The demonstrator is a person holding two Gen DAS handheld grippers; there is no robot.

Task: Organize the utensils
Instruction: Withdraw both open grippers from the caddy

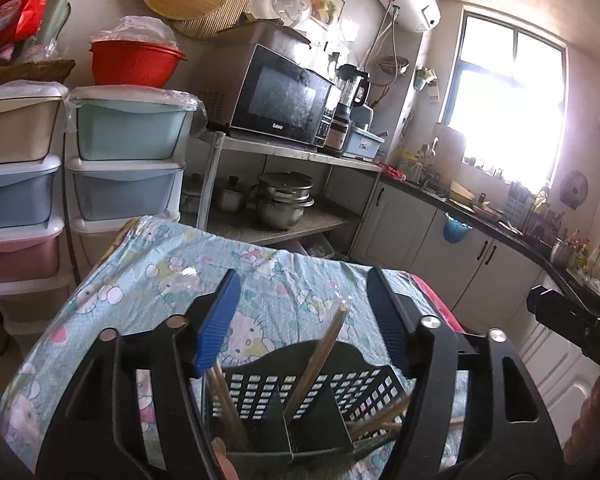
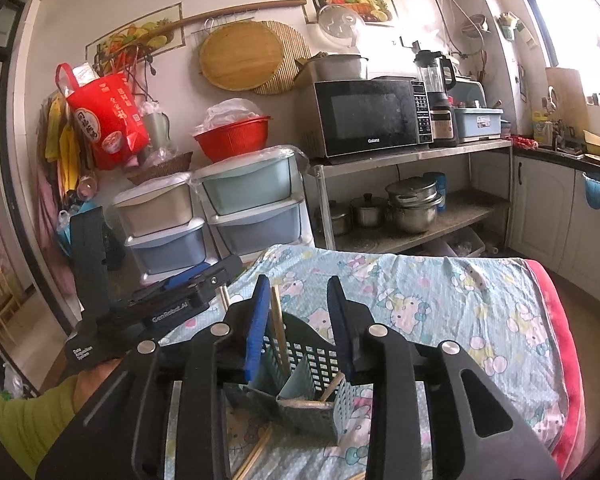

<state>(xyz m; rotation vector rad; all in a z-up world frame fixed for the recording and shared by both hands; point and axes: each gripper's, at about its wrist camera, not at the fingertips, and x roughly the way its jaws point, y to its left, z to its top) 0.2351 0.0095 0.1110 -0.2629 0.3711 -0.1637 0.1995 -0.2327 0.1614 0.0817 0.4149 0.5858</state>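
Left wrist view first: we see our left gripper with its blue-padded fingers standing well apart above a dark perforated plastic utensil holder with inner dividers. Nothing is pressed between the pads. A long wooden chopstick leans up out of the holder between the fingers, touching neither pad as far as we can tell. More chopsticks stand in the holder's left compartment, and a few lie slanted in its right compartment. The holder sits on a pale blue cartoon-cat printed cloth spread over a table. At the right edge we see the dark body of the other gripper.

From the right wrist view, our right gripper holds its fingers partly apart, the jaws straddling the near rim of the same holder, which here looks blue-green. One chopstick stands upright in the holder just beside the left pad; whether it touches the pad we cannot tell. Another stick pokes out of a compartment by the right finger. Loose chopsticks lie on the cloth in front of the holder. To the left, a hand in a yellow-green sleeve carries the left gripper.

Behind the table we see a black microwave oven on a metal rack, steel pots on the shelf below, and stacked pastel plastic drawer bins.
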